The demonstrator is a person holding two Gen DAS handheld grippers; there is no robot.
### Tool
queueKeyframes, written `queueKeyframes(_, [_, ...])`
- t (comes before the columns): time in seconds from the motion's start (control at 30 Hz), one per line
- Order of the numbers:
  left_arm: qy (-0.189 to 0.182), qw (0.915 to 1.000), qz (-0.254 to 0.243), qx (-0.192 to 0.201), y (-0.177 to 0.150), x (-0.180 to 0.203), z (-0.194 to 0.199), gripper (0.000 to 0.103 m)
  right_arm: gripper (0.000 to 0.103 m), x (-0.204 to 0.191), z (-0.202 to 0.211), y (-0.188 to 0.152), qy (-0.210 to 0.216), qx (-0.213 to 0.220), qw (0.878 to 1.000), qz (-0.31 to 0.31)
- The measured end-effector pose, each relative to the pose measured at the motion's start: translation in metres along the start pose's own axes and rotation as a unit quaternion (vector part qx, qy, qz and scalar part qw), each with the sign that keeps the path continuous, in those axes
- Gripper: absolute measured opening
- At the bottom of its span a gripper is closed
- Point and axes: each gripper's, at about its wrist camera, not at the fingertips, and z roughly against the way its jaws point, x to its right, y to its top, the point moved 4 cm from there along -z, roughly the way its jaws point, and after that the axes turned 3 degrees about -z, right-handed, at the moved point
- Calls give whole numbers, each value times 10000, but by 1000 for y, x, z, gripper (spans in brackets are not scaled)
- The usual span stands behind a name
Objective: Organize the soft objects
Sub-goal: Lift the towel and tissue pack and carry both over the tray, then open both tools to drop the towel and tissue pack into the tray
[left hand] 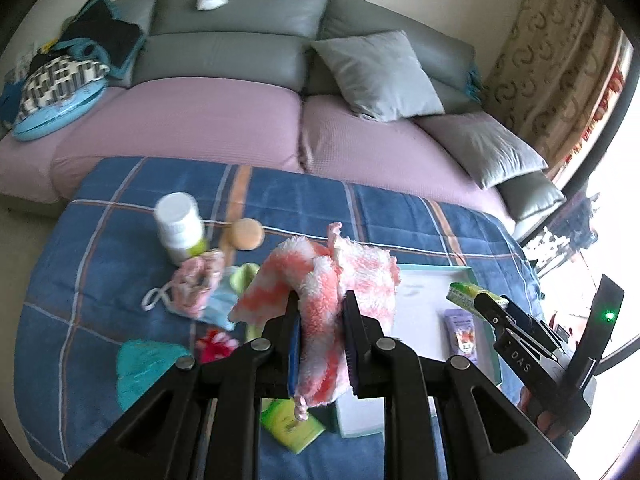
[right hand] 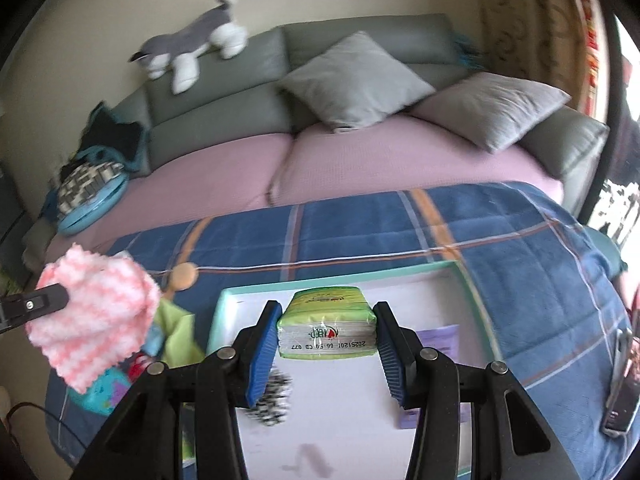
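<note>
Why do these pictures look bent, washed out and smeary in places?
Left wrist view: fisheye lens bows the sofa; daylight at right blows out white; pink towel is fairly sharp. Right wrist view: same curving, window glare at right, motion smear on the plush dog.

Setting: home living rm. Evidence: grey sofa [right hand: 224, 112] w/ pink seat covers; 2 grey cushions [right hand: 352, 80]; plush husky toy [right hand: 192, 46] on sofa back; patterned curtain [left hand: 560, 72] at window; blue plaid blanket [right hand: 360, 232] spread in front of the sofa, household bits on it.
</note>
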Motion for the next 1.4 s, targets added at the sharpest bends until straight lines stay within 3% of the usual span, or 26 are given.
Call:
queueKeyframes(0.4, [-316, 9978, -484, -318, 16, 72, -54, 19, 49, 68, -20, 6, -574, 52, 9969, -535])
queueKeyframes(0.53, [-405, 9964, -604, -441, 20, 92, -76, 19, 49, 79, -35, 5, -515, -50, 9959, -736])
queueKeyframes(1.07, [-396, 9923, -721, -922, 14, 118, -149, 20, 50, 97, -74, 15, -516, -123, 9930, -1056])
queueKeyframes(1.4, [-415, 9904, -616, -1165, 0, 117, -184, 20, 50, 107, -104, 1, -560, -476, 9913, -1092])
